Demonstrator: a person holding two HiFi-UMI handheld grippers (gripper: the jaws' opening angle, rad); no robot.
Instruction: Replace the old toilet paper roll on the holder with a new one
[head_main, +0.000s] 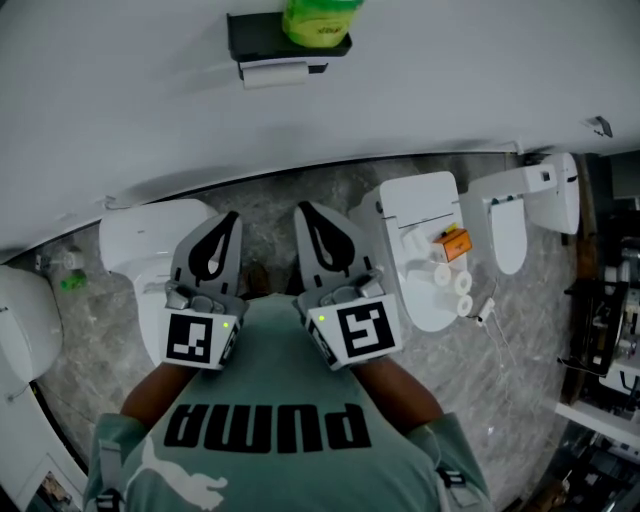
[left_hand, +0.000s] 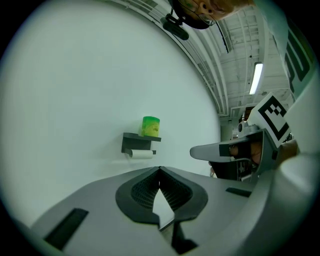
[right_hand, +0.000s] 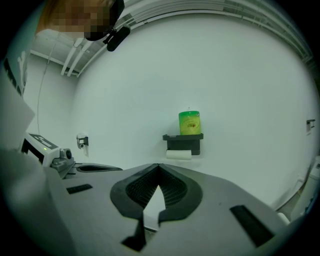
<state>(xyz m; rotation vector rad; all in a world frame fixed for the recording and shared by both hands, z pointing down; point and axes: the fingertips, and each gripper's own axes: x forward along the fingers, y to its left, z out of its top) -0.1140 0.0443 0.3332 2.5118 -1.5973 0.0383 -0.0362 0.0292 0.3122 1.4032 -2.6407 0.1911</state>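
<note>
As viewed from above, found left tongs (head_main: 227, 216) and right tongs (head_main: 306, 209) closed, empty, aimed at 12 o'clock toward black wall-mounted holder (head_main: 255, 38), presumably lining up the approach. Noted old white paper roll (head_main: 272, 73) hanging beneath; spare white rolls (head_main: 455, 279) at 3 o'clock.

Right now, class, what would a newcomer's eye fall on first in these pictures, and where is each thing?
The bright green container stands on a black wall holder, with a toilet paper roll mounted just under it. Nearer, the left claw and right claw point at that wall, both shut and empty. At the right, white rolls and an orange object lie on a toilet lid.
</note>
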